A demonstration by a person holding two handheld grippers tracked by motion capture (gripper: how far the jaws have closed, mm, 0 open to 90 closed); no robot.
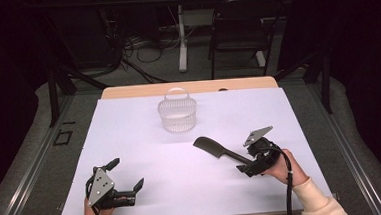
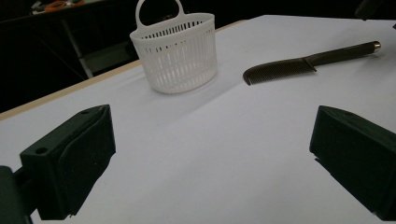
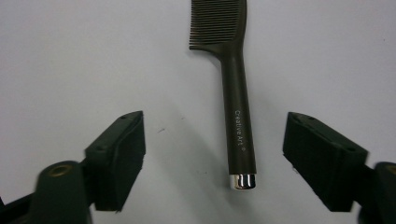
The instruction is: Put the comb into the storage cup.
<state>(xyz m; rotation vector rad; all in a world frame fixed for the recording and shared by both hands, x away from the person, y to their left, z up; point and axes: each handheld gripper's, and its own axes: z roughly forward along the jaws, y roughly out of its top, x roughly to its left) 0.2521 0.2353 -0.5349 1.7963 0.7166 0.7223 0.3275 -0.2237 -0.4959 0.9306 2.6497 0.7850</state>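
Comb (image 1: 216, 150) lay flat on the white worktop (image 1: 145, 140), right of centre, teeth end toward the basket (image 1: 178, 114), handle end toward the right gripper (image 1: 249, 160). In the right gripper view the comb (image 3: 237, 93) sat between the two jaws, handle with a silver cap pointing at the camera, teeth at the top edge; print on the handle read "CreativeArt". Right gripper (image 3: 212, 158) jaws stood spread wide, neither pad touching the handle, comb resting free on the worktop (image 3: 70, 56). Right gripper tilted down over the handle tip, held in a hand (image 1: 282, 166) in a cream sleeve.

Left gripper (image 1: 127, 176) sat low near the front left of the worktop, well apart from the comb, jaws spread, nothing between them. In the left gripper view (image 2: 210, 158) bare worktop (image 2: 210, 140) lay between the jaws; basket (image 2: 175, 51) stood upright ahead, comb (image 2: 299, 65) to its right, the two near but apart.

Basket white, slotted, loop handle up, toward the far middle of the worktop. A chair (image 1: 239, 32) stood on the floor beyond the worktop.
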